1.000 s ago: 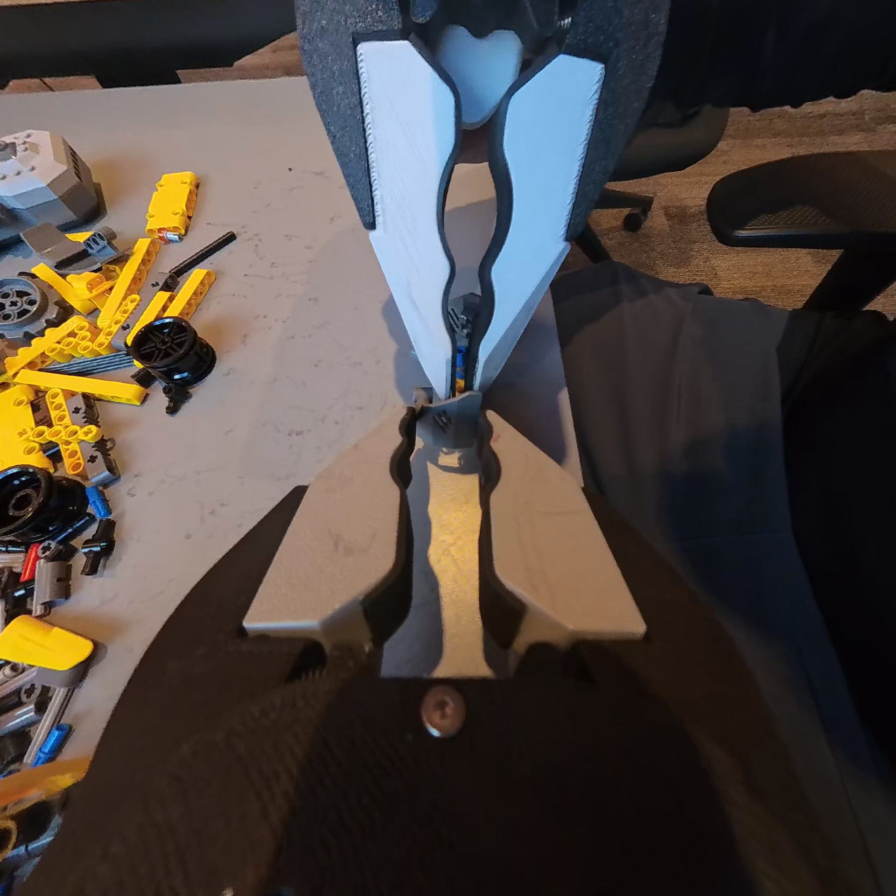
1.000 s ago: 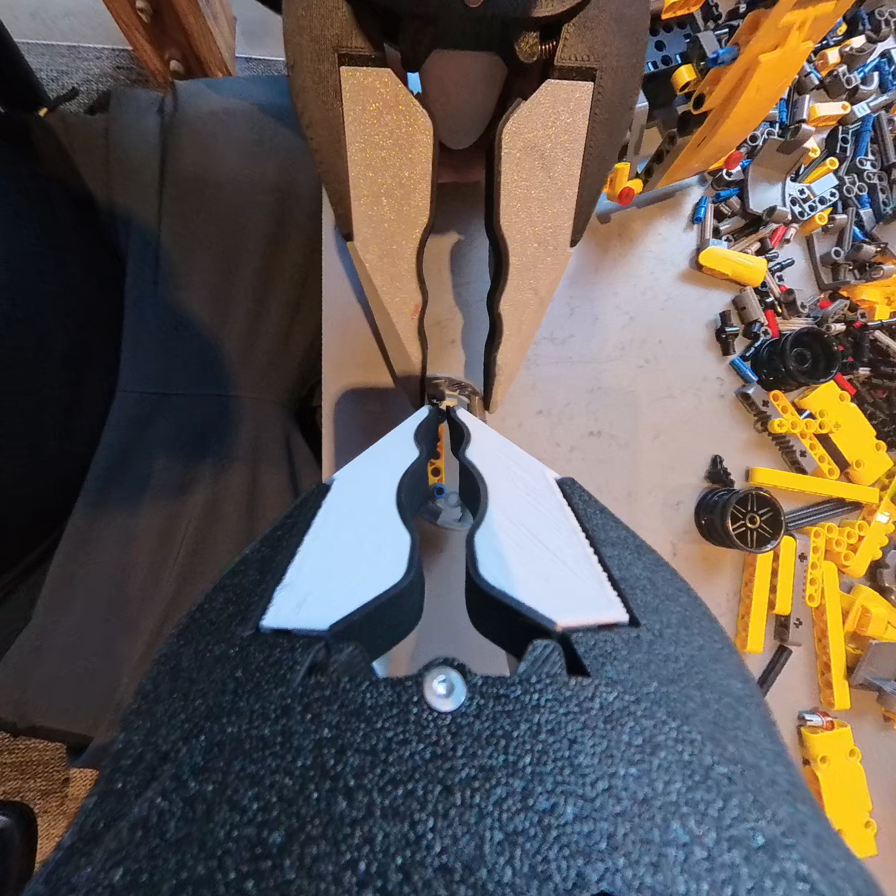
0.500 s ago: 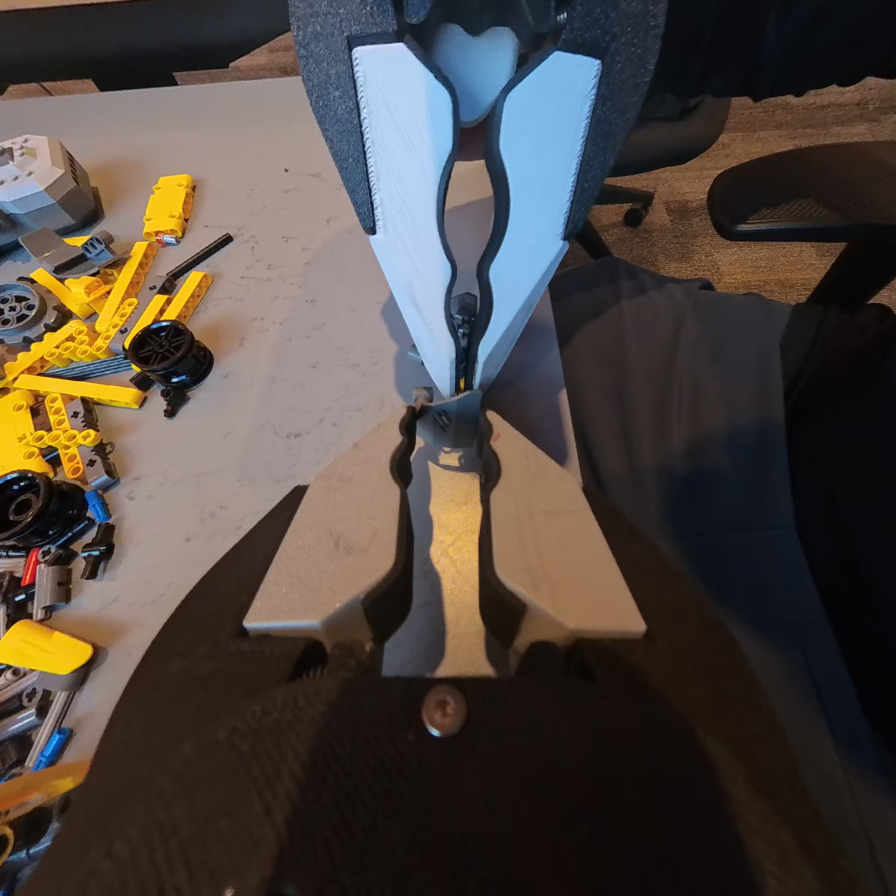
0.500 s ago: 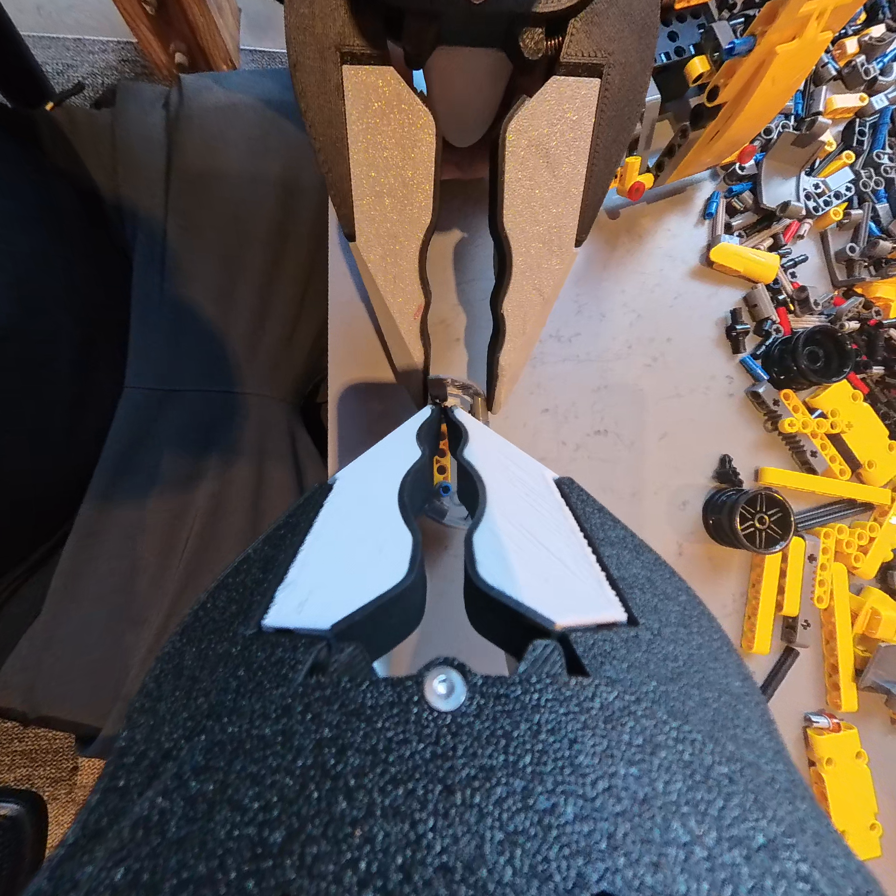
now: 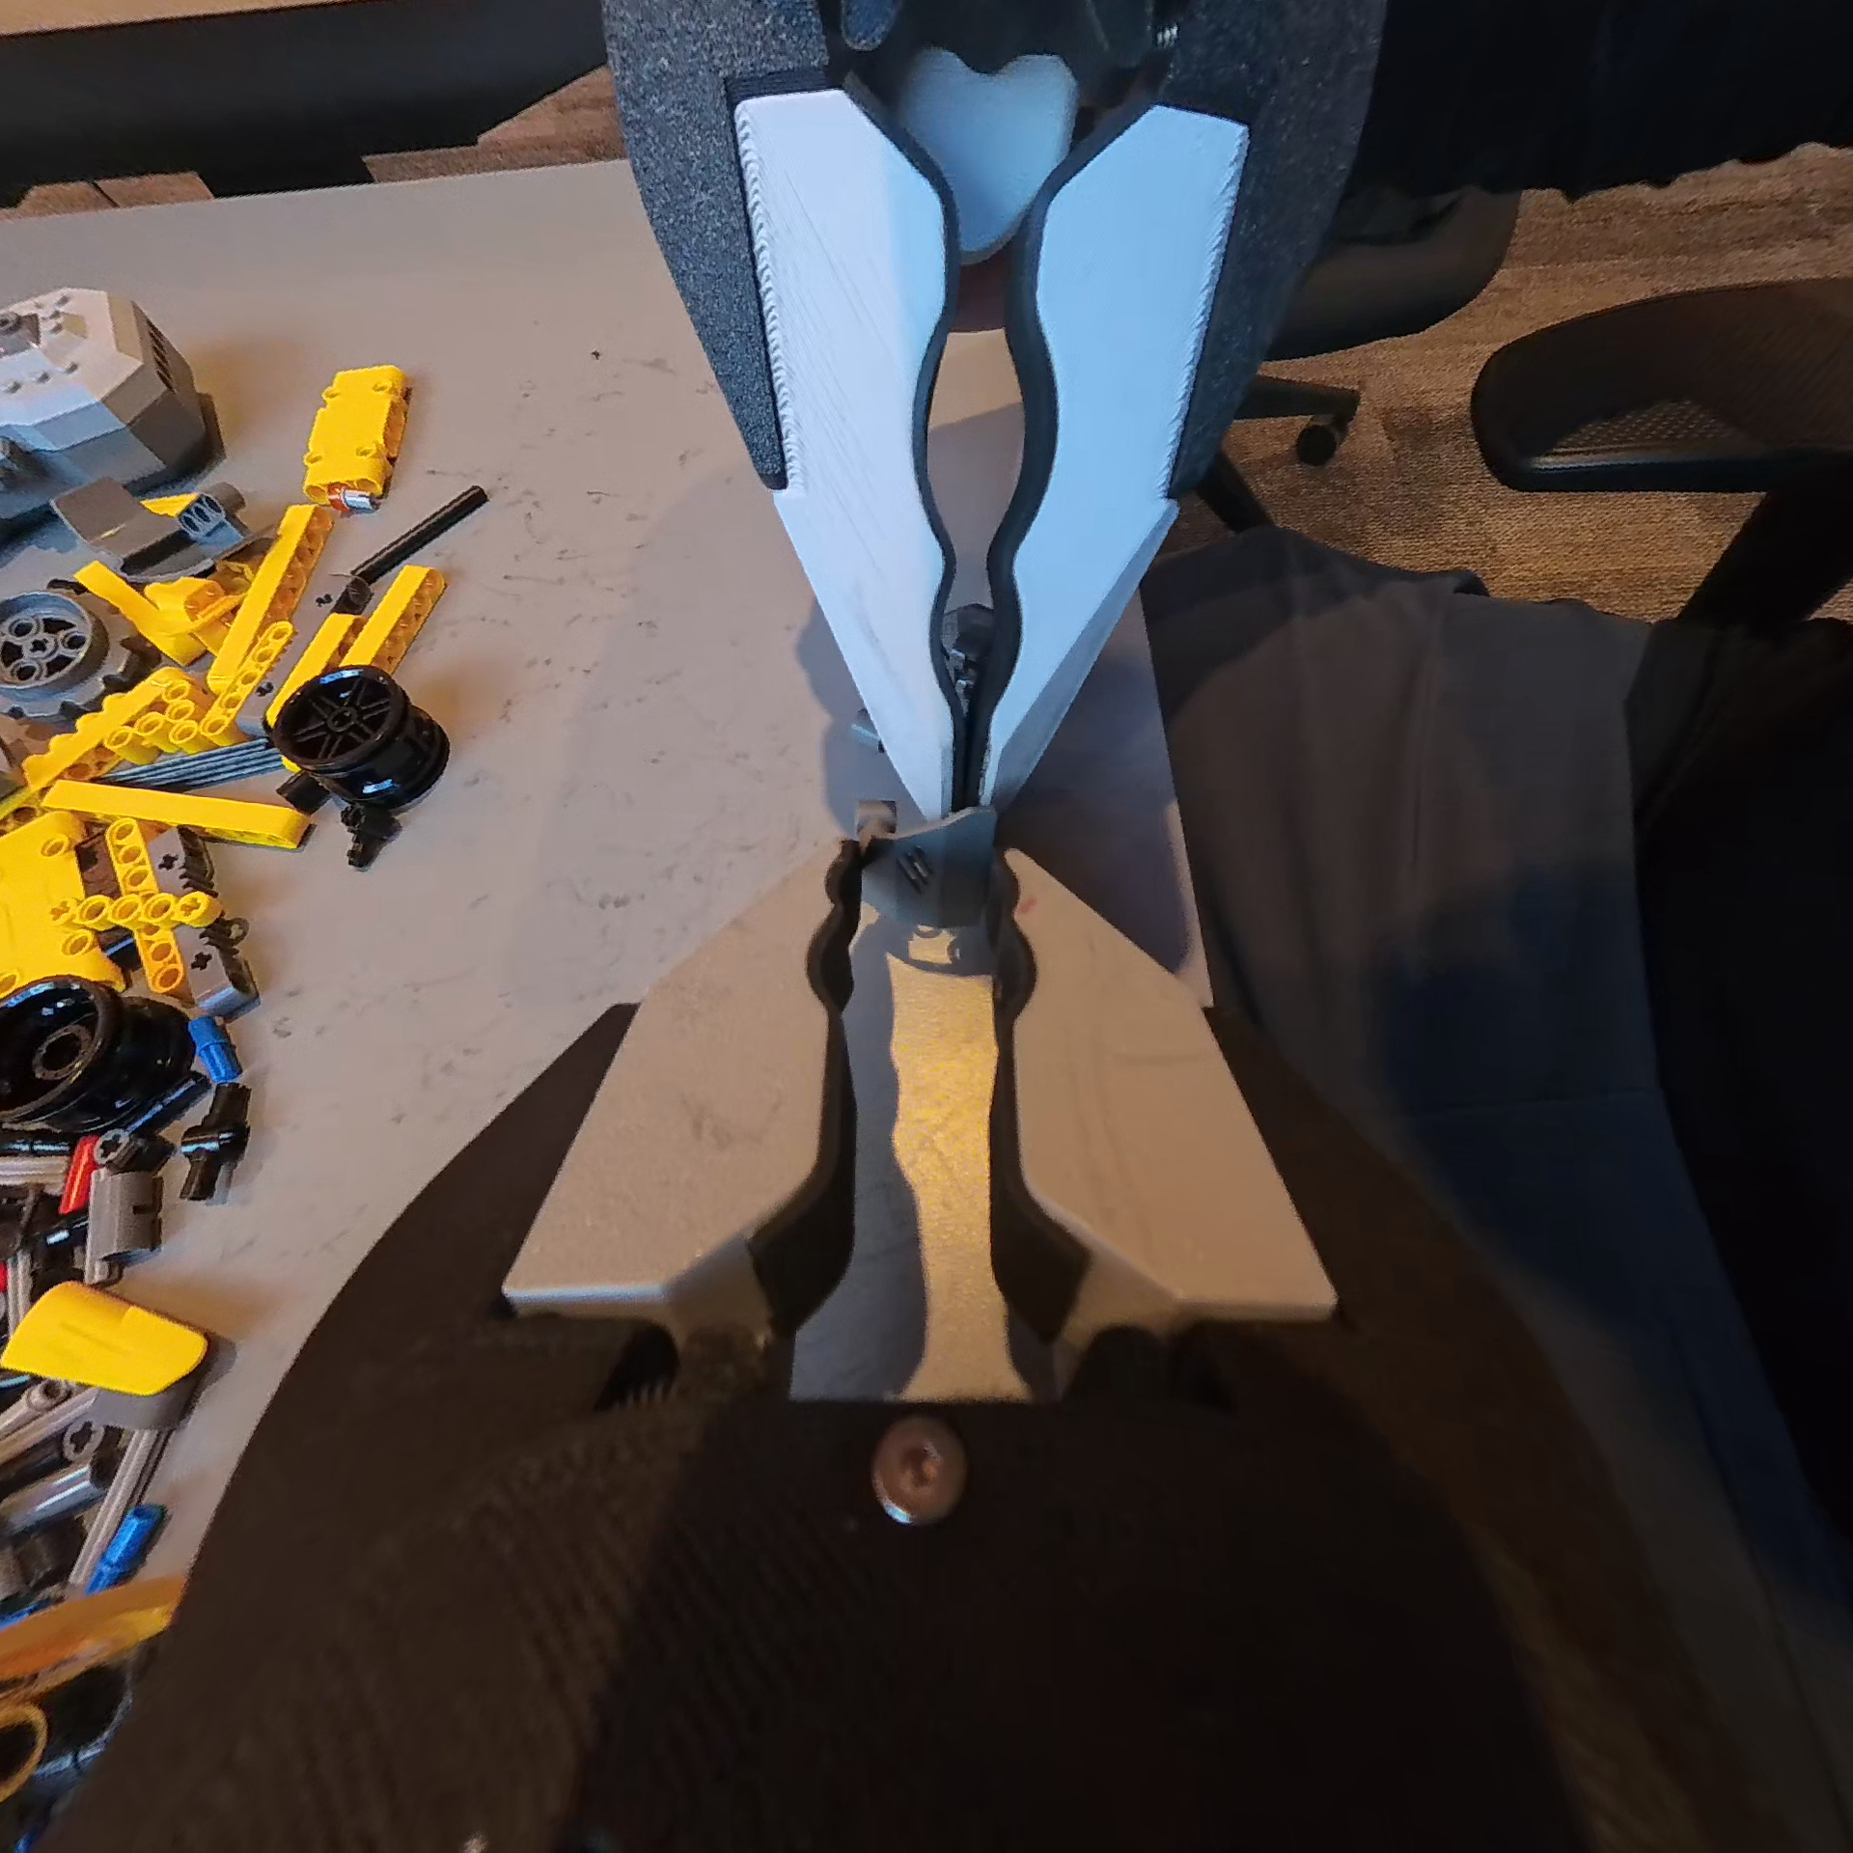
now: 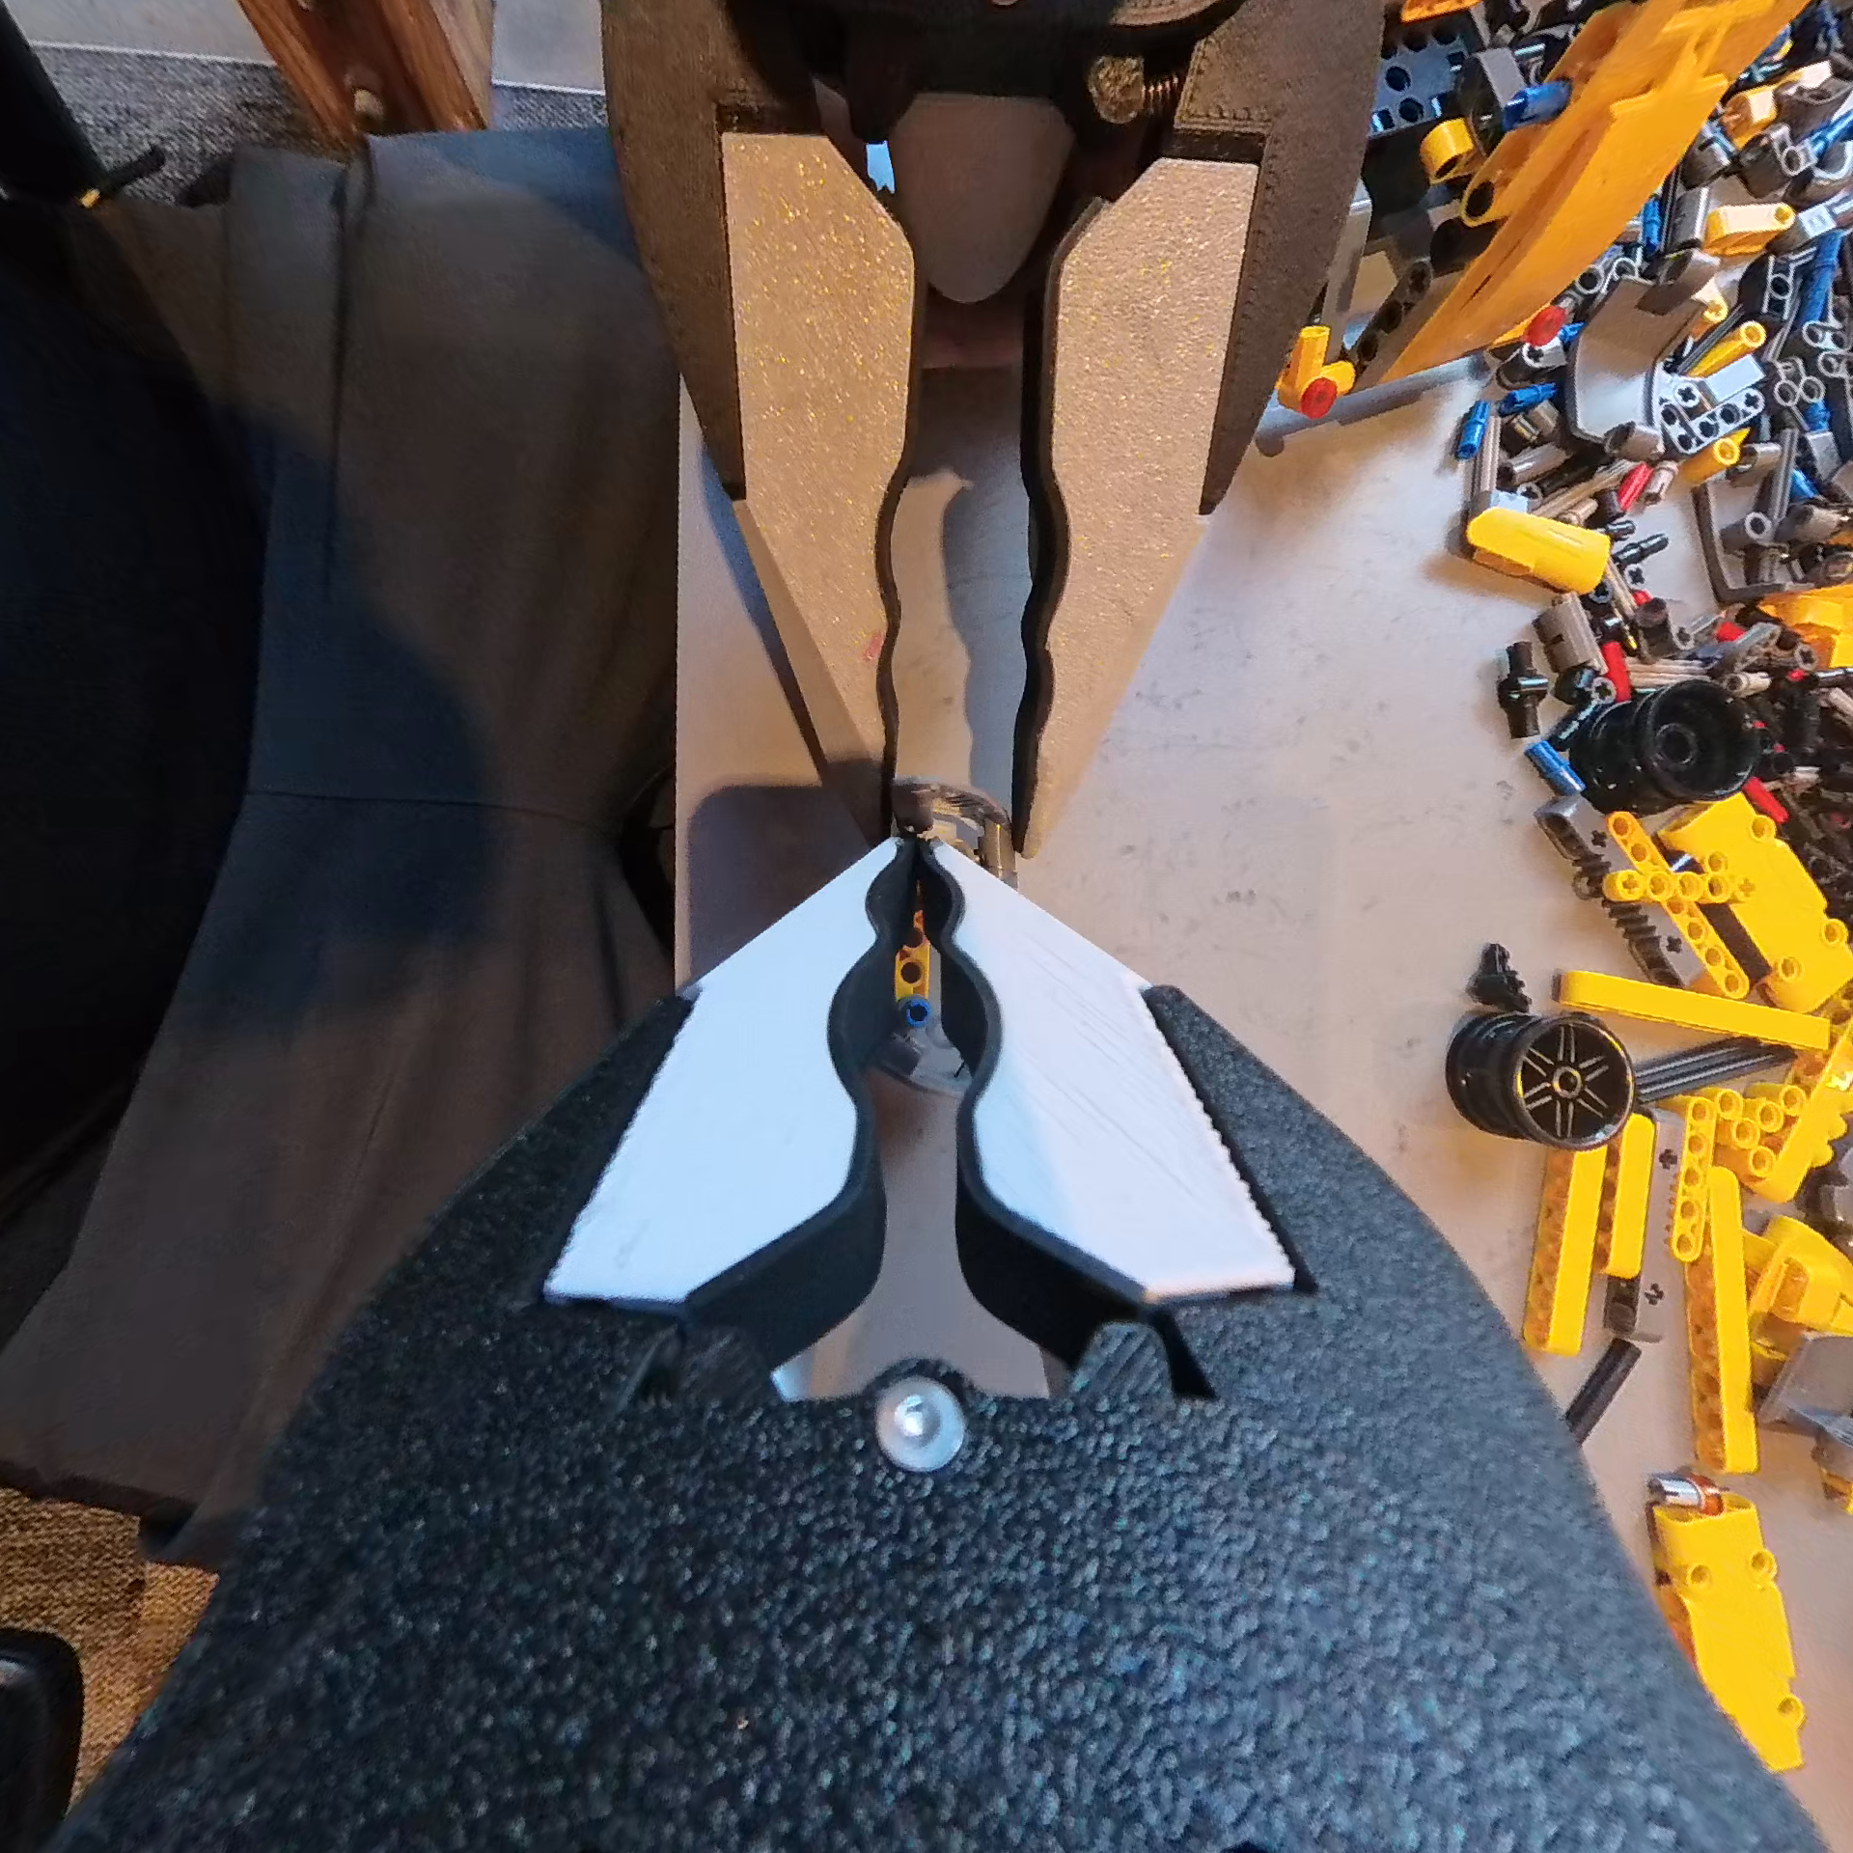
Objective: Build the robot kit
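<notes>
My two grippers meet tip to tip over the near edge of the pale table (image 5: pixel 622 501). My left gripper (image 5: pixel 928 862), with grey fingers, is shut on a small grey curved piece (image 5: pixel 928 887). It also shows from above in the right wrist view (image 6: pixel 958 827). My right gripper (image 6: pixel 917 852), with white fingers, is shut on a thin yellow holed beam (image 6: pixel 910 963) that has a blue pin and a grey part behind it. Its tips (image 5: pixel 963 797) touch the grey piece. The joint between the two parts is hidden by the fingertips.
A pile of yellow, black and grey building pieces (image 5: pixel 130 802) lies on the table, with a black wheel (image 5: pixel 356 737) nearest. In the right wrist view it fills the right side (image 6: pixel 1685 902). A person's dark clothing (image 5: pixel 1454 953) is beyond the table edge, and an office chair (image 5: pixel 1654 401) stands behind. The tips of both grippers are at nearly the same place. The black wheel (image 5: pixel 356 737) lies around 12 cm away from my left fingertips. Look for it in the right wrist view (image 6: pixel 1542 1050) too.
Both grippers stay shut and tip to tip. The grey piece in the left gripper has tilted a little. The views have drifted slightly.
</notes>
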{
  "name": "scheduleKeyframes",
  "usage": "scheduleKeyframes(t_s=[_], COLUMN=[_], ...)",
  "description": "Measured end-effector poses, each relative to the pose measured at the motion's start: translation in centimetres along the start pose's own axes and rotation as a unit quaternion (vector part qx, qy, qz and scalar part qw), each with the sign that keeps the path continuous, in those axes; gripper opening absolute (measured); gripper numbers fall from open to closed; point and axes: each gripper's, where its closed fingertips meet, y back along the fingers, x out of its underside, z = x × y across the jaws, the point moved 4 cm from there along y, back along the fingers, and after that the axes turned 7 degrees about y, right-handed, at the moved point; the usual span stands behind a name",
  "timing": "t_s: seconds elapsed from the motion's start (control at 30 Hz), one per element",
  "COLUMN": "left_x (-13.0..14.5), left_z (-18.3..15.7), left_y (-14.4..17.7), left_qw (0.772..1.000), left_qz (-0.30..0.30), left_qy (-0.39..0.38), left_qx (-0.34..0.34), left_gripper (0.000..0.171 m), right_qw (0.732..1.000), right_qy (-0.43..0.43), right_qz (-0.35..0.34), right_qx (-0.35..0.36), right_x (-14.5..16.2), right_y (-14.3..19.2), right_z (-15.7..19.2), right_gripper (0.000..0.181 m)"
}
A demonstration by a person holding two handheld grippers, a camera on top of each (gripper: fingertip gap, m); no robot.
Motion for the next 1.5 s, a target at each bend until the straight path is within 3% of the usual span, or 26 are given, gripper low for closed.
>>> scheduleKeyframes(t_s=[0.67,0.83,1.0,1.23,1.5], left_x=[0.5,1.5,1.4,1.1,-1.2], left_z=[-0.2,-0.5,0.0,-0.6,-1.1], left_y=[0.2,-0.8,-0.1,-0.1,1.7], left_qw=[0.998,0.995,0.998,0.998,0.999], left_qz=[0.004,0.059,0.048,0.058,0.03], left_qy=[-0.053,-0.076,-0.03,-0.029,-0.02], left_qx=[-0.019,-0.027,-0.014,-0.015,-0.022], left_gripper=[0.023,0.021,0.02,0.02,0.02], right_qw=[0.999,0.999,0.997,0.999,0.994], right_qy=[-0.005,-0.003,-0.061,-0.032,-0.012], right_qz=[0.038,0.037,-0.043,0.022,-0.012], right_qx=[-0.005,-0.015,-0.023,0.034,0.112], right_x=[-0.6,-0.4,-1.3,0.2,-0.7], right_y=[-0.4,-1.5,0.6,1.3,1.0], right_z=[0.2,0.5,-0.1,0.6,1.6], right_gripper=[0.0,0.0,0.0,0.018,0.009])
